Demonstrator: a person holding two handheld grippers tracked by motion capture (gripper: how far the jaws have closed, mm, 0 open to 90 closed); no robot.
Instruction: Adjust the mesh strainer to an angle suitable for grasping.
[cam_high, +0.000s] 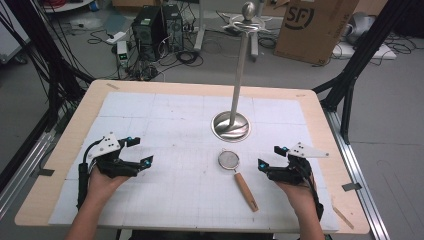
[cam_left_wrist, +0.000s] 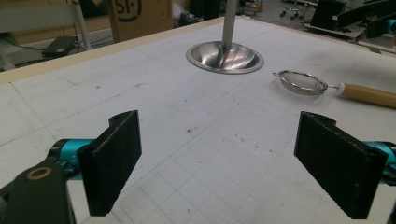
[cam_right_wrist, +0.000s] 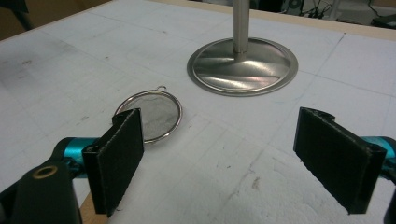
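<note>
Approach step: both grippers, left (cam_high: 139, 151) and right (cam_high: 270, 156), jaws spread empty; next, right must close on the strainer (cam_high: 229, 160) handle.

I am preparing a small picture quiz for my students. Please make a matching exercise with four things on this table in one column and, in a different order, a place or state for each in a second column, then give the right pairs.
Things:
1. small round metal mesh strainer with a wooden handle
2. tall steel stand with a round dish-shaped base
3. left gripper
4. right gripper

Places or states:
A. jaws open, at the table's left side
B. upright near the table's middle
C. lying flat in front of the base
D. jaws open, just right of the wooden handle

Pairs: 1-C, 2-B, 3-A, 4-D
</note>
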